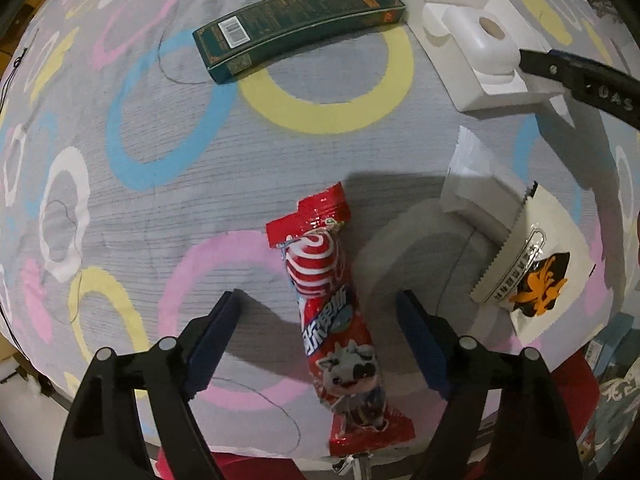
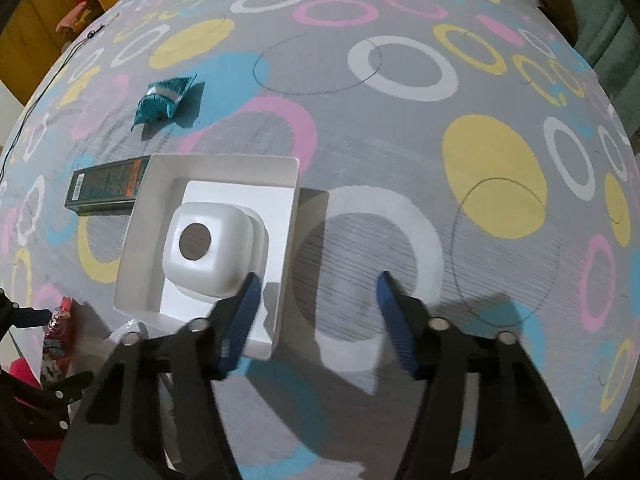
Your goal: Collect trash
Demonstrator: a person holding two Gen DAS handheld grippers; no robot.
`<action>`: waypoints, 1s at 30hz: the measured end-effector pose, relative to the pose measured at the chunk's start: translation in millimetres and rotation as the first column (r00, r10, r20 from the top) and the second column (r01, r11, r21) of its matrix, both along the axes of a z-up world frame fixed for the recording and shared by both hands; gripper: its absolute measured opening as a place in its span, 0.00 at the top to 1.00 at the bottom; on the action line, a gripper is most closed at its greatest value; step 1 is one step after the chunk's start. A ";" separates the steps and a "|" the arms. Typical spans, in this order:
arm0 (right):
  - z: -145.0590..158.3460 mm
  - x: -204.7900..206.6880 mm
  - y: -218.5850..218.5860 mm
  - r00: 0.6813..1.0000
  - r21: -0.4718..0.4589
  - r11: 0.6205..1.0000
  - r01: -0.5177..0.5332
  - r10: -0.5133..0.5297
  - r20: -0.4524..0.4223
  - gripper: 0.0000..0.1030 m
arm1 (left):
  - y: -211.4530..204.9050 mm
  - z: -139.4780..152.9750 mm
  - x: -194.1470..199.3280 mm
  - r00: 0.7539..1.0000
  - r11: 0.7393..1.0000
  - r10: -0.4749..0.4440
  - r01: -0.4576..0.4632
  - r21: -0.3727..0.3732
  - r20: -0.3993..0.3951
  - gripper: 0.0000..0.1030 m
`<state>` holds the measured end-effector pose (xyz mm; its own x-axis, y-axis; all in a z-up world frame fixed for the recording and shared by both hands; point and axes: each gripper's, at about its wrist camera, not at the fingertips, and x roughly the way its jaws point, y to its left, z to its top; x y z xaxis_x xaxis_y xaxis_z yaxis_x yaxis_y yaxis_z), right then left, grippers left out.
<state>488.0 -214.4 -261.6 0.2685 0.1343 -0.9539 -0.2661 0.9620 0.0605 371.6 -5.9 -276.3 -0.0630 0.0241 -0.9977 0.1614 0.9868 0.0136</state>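
The left tool [image 1: 320, 308] stands spread around a red candy wrapper [image 1: 338, 312] lying on the ringed sheet [image 1: 168, 208], not pinching it, while the right tool [image 2: 316, 292] straddles, also spread, the right wall of a white box [image 2: 216, 236] farther away.

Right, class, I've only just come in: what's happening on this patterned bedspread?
A person with two handheld grippers is collecting trash. The left gripper straddles a red candy wrapper, pads not yet touching it. The right gripper straddles the side wall of a white box, also not pressing. A dark green carton and a teal wrapper lie untouched.
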 end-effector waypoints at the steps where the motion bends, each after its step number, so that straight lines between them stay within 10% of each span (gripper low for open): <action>1: -2.1 0.4 1.9 1.000 -0.002 1.000 -0.003 0.003 -0.006 0.62 | 0.2 0.2 0.5 1.000 1.000 0.003 -0.003 -0.006 0.002 0.33; 10: -1.6 2.0 8.8 1.000 0.036 0.999 0.000 0.001 -0.021 0.96 | 14.6 7.8 4.9 0.998 0.995 0.068 -0.068 -0.066 0.005 0.77; 30: 71.2 -43.8 -7.5 0.989 -0.026 0.996 0.081 -0.078 0.124 0.98 | 79.5 68.7 -14.2 0.992 0.988 0.101 -0.090 -0.128 0.077 0.82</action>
